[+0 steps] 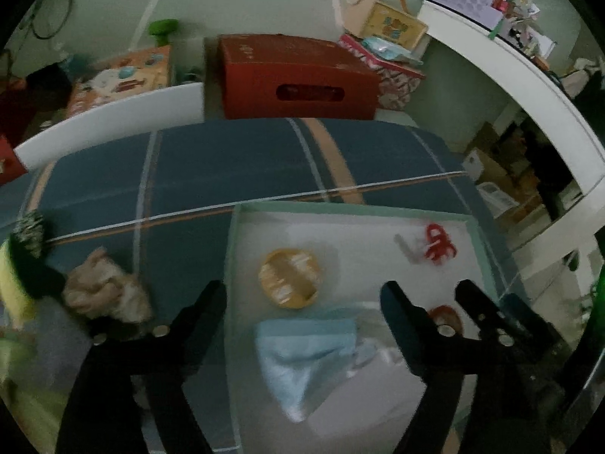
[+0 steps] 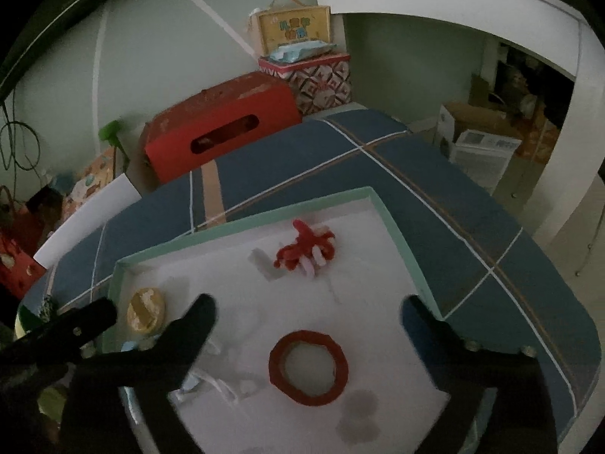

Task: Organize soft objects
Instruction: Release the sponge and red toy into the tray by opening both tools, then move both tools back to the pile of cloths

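Fingers of both grippers (image 1: 302,295) (image 2: 310,308) wide apart, empty.

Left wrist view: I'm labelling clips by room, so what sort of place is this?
Probably a bedroom or child's room at home: a plaid bedspread holds a shallow tray, with a red storage box and toy boxes stacked against the wall.

Soft blue cloth (image 1: 302,355), matt white tray (image 1: 355,234)
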### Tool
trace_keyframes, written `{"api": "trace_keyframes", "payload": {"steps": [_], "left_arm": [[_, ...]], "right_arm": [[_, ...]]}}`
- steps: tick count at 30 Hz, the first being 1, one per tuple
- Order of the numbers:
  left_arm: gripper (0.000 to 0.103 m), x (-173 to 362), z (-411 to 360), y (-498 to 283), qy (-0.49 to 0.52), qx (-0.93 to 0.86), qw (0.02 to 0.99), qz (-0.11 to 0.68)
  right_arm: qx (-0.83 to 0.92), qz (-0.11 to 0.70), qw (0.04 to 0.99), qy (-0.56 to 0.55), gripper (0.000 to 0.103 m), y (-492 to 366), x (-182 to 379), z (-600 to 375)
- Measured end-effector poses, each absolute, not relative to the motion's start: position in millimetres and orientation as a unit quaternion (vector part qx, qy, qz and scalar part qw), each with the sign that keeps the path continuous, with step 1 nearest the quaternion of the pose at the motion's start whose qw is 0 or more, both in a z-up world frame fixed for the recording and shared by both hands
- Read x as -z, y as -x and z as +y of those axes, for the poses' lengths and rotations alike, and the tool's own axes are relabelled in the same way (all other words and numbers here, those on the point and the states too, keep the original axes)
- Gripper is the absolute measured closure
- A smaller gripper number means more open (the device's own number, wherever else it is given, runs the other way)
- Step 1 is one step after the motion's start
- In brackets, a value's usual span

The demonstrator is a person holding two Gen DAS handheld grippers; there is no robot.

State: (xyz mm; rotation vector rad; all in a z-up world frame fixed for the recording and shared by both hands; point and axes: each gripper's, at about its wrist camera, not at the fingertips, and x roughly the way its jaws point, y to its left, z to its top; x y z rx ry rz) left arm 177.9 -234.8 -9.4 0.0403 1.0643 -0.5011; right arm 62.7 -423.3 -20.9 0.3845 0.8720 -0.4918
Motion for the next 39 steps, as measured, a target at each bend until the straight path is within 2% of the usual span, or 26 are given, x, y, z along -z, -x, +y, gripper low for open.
{"api": "trace_keyframes", "payload": {"steps": [10,13,24,39], "left_arm": [[0.011,4.6,-188.4,-150.3,-0.012,0.194,0.846,0.496],[0.005,-0.3,-173.1,-142.2,-0.002,0.185,0.85,0.493],[0.005,-24.6,-124.3,-111.8,0.025,0.164,0.87,0.464],[0.004,-24.1,-83.4,-82.2,0.043,0.155,0.864,0.477]], "right_arm": [[0.218,0.432,0.863,-0.143,0.0,-69.8,14.7,-396.5],[0.216,0.433,0.866,-0.125,0.0,-72.5,10.3,-384.1],[0.202,0.435,0.869,-0.119,0.0,-67.7,-2.8,-354.5],[0.159,0.462,0.869,-0.082,0.0,-61.8,1.4,-292.6]]}}
